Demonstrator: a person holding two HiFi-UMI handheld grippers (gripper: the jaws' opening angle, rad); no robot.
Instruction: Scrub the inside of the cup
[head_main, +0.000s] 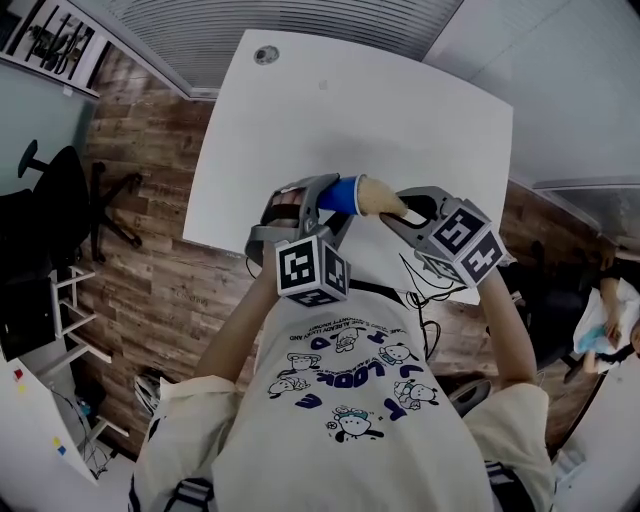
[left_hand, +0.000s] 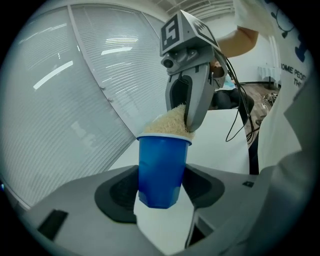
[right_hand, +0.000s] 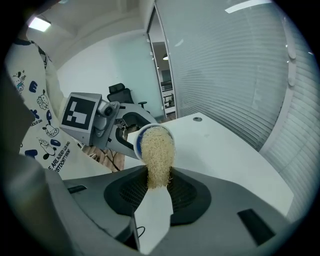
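A blue cup (head_main: 338, 194) lies on its side in the air above the table's near edge, with my left gripper (head_main: 296, 213) shut on its base. In the left gripper view the blue cup (left_hand: 161, 167) sits between the dark pads, mouth away from the camera. A tan loofah scrubber (head_main: 378, 196) fills the cup's mouth; my right gripper (head_main: 410, 218) is shut on its outer end. In the right gripper view the scrubber (right_hand: 157, 155) runs from my jaws into the cup's white-rimmed mouth (right_hand: 144, 131). The right gripper (left_hand: 189, 97) and the scrubber (left_hand: 169, 122) show behind the cup in the left gripper view.
The white table (head_main: 350, 120) lies under both grippers, with a round grommet (head_main: 266, 55) at its far left corner. Black office chairs (head_main: 50, 200) stand on the wood floor to the left. Cables (head_main: 425, 275) hang off the table's near edge by my right gripper.
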